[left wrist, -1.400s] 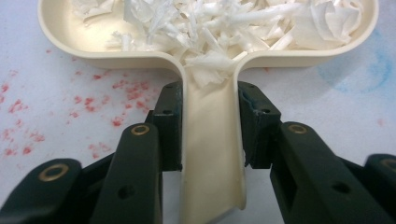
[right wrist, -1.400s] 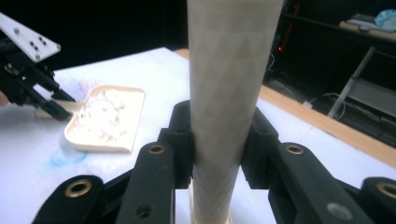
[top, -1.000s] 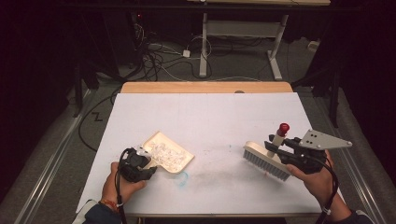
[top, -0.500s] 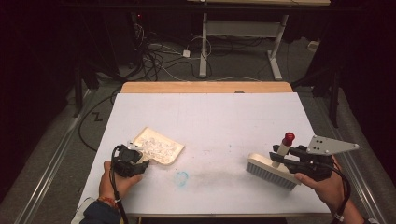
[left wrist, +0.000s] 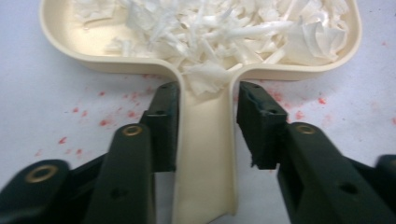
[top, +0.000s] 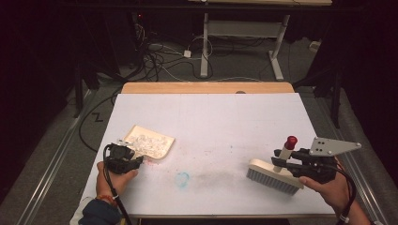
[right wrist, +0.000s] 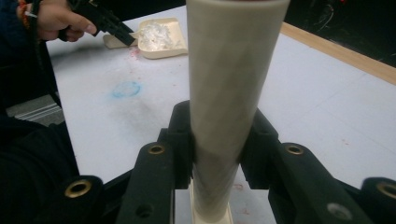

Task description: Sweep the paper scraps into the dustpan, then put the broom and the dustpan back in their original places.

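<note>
Room: dark all round, with a grey floor, a tangle of black cables (top: 155, 56) behind the counter and a white-legged desk frame (top: 244, 42) further back.
Counter: a flat white counter (top: 211, 117), matt, with a pale wooden strip (top: 206, 87) along its far edge.
Marks: a faint blue ring (top: 182, 178), a grey smudge beside it, and red specks around the dustpan's handle.
Dustpan: a cream plastic dustpan (top: 149, 142), shallow with rounded corners, lying flat near the counter's left edge; its narrow grooved handle (left wrist: 205, 154) points towards the person.
Shavings: curly white shavings (left wrist: 219, 28), thin and flaky, heaped in the pan and spilling into the handle's groove.
Left hand-held gripper: the left hand-held gripper (left wrist: 208, 121) has its black jaws on either side of the dustpan handle; they have just been opening, and the right-hand pad stands off the handle, so nothing is clamped.
Brush: a brush (top: 274, 176) with a cream block and a dense row of grey bristles, resting on the counter near its right front corner, with a round smooth handle (right wrist: 231, 93) capped in red.
Right hand-held gripper: the right hand-held gripper (top: 292, 160) is clamped on the brush handle.
Open room: the middle and far half of the counter lie bare; both tools sit near the front edge, well apart.
</note>
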`<state>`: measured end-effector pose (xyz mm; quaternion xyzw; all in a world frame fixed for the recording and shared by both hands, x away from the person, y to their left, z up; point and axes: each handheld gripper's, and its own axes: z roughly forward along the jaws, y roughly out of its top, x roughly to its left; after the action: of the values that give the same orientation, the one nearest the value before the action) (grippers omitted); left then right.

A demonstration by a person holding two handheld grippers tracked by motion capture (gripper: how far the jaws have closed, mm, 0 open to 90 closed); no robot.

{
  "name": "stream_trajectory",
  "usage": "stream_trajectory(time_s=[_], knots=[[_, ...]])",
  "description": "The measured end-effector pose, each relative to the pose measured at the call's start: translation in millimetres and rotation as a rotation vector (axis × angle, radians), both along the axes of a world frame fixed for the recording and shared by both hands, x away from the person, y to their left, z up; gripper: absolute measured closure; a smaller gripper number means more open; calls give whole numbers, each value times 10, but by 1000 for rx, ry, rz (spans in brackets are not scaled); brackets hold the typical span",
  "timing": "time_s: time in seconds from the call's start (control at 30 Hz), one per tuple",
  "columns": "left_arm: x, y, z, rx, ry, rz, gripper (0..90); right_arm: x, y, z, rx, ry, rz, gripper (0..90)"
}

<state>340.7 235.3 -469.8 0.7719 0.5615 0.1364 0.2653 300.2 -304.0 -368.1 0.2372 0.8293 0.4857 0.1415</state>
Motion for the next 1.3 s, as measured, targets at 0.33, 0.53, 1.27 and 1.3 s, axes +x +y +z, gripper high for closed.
stream_trajectory(time_s=[0.33, 0.53, 1.27, 1.3], knots=[[-68, -239, 11, -21, -7, -74, 483, 41, 20, -27, -5, 31, 34, 698], [-110, -283, 53, -5, -50, -104, 418, 115, 9, -39, 3, 36, 2, 697], [-360, -177, 43, -31, -248, -184, 269, 1090, 183, -172, -80, 94, -254, 570], [-366, -201, 40, -20, -257, -195, 260, 1122, 211, -184, -90, 89, -270, 562]])
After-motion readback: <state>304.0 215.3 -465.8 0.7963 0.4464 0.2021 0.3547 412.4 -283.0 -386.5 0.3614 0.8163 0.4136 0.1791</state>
